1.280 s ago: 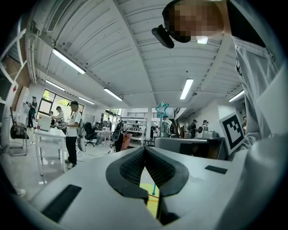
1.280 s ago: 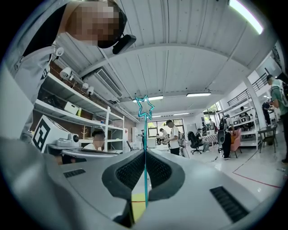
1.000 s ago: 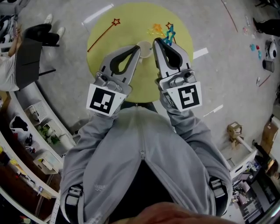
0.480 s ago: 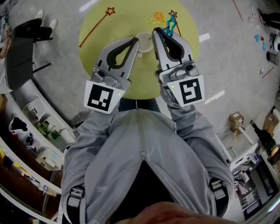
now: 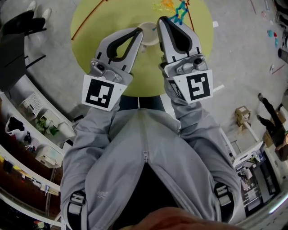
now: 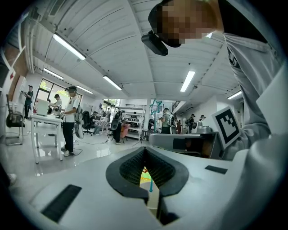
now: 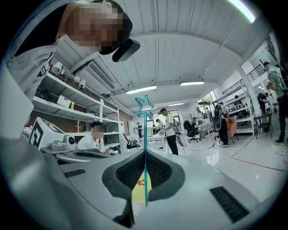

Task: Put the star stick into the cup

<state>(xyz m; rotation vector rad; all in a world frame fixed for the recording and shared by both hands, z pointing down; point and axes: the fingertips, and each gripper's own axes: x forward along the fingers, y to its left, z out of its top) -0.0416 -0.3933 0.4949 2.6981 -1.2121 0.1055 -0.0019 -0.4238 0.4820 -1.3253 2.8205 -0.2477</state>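
Claws hover side by side over the round yellow desk point(image 5: 146, 76), with the white cup point(image 5: 148, 35) standing between their tips at 12 o'clock in the head view. The right claw point(image 7: 145, 152) is pressed together on the teal star stick point(image 7: 145, 134), pinching its thin shaft. The stick runs straight up from the pads, and its outlined star sits at 12 o'clock above them. In the head view that star pokes out past the right claw's tip toward 1 o'clock, just beside the cup. The left claw point(image 6: 145, 149) is pressed together with nothing between its pads. An orange star shape point(image 5: 164, 5) lies on the desk at 9 o'clock from the teal star. A thin red stick point(image 5: 88, 21) lies at 10 o'clock from the cup.
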